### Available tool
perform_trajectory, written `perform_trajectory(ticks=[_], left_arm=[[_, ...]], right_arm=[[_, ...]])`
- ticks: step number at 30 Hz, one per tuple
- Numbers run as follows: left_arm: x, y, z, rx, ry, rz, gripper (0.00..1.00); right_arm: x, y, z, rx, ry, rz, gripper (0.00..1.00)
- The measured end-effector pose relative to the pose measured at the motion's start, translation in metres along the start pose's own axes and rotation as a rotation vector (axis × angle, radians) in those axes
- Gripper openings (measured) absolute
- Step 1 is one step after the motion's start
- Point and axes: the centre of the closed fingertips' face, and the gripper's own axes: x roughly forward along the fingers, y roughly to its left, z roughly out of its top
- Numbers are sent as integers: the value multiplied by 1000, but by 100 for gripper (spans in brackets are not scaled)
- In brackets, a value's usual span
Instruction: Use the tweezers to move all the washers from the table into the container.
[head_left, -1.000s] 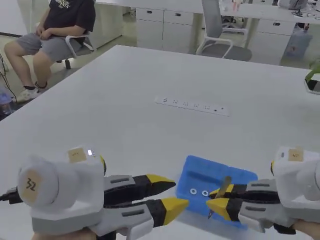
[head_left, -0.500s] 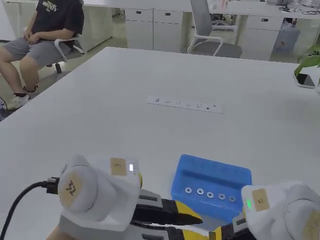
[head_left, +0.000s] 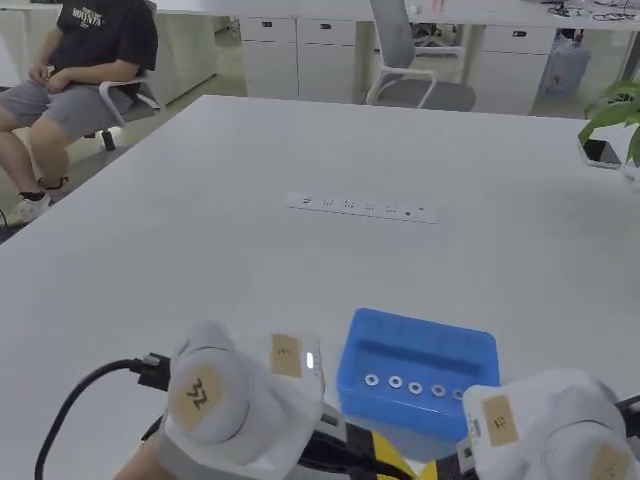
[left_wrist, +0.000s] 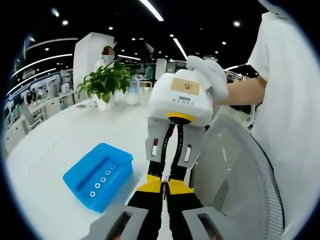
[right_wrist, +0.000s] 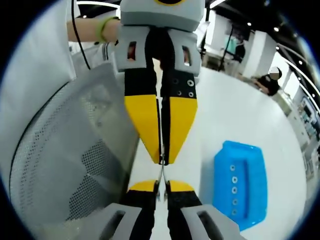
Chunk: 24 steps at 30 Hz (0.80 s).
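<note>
Washers (head_left: 415, 386), five in a row, lie inside the blue container (head_left: 420, 335). No washer seems left on the table (head_left: 300, 260), so the task looks finished. The left gripper (right_wrist: 161, 160) and right gripper (left_wrist: 164, 181) meet tip to tip, jaws closed on the tweezers (right_wrist: 161, 172).

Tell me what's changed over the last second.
Both grippers drew back toward the person: the right gripper, jaws shut on the tweezers, left the blue container and now meets the shut left gripper tip to tip. Container and its row of washers stayed put.
</note>
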Motion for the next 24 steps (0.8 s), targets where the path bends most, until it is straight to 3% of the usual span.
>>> perform_trajectory(ticks=[6, 15, 16, 21, 24], left_arm=[[3, 5, -12, 21, 66, -13, 0], [10, 10, -44, 84, 217, -27, 0], [10, 12, -48, 86, 241, -25, 0], [8, 17, -58, 81, 275, -32, 0], [8, 20, -63, 80, 299, -41, 0]], right_arm=[[4, -1, -11, 43, -1, -19, 4], [15, -3, -26, 75, -2, -65, 5], [17, -4, -27, 83, -8, -75, 5], [20, -7, -25, 138, -54, -112, 8], [18, -7, -23, 181, -97, -133, 20]])
